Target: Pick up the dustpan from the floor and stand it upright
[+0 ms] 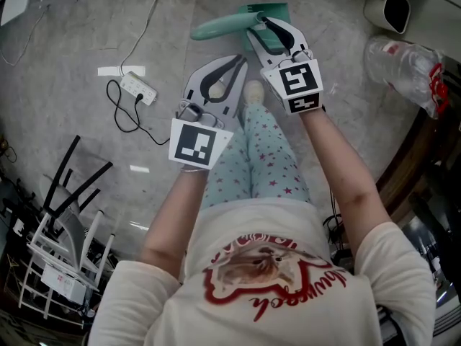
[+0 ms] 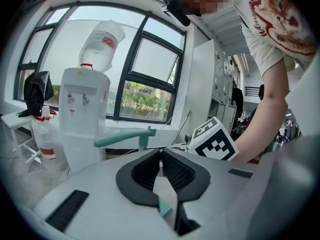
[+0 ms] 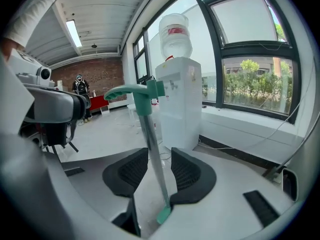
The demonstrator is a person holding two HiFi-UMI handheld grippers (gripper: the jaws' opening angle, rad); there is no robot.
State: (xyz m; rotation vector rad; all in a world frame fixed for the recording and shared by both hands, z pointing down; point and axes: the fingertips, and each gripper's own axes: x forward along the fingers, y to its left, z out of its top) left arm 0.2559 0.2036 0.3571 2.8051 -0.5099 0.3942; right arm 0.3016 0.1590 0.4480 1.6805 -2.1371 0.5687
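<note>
The teal dustpan (image 1: 268, 11) stands on the floor ahead of my feet, its curved grip (image 1: 220, 26) reaching left. In the right gripper view its thin pole (image 3: 150, 134) rises upright between the jaws, and the pads do not press on it, so my right gripper (image 3: 160, 155) is open around it. From the head view, the right gripper (image 1: 259, 26) sits at the top of the pole. My left gripper (image 1: 241, 60) hangs nearer to me, apart from the dustpan, fingertips together. The left gripper (image 2: 161, 153) sees the teal grip (image 2: 125, 138) ahead.
A white water dispenser (image 3: 177, 109) stands by the window behind the dustpan. A power strip with a black cable (image 1: 137, 86) lies on the floor at left. Folded metal frames (image 1: 65, 222) lean at lower left. A large clear bottle (image 1: 403, 63) lies at right.
</note>
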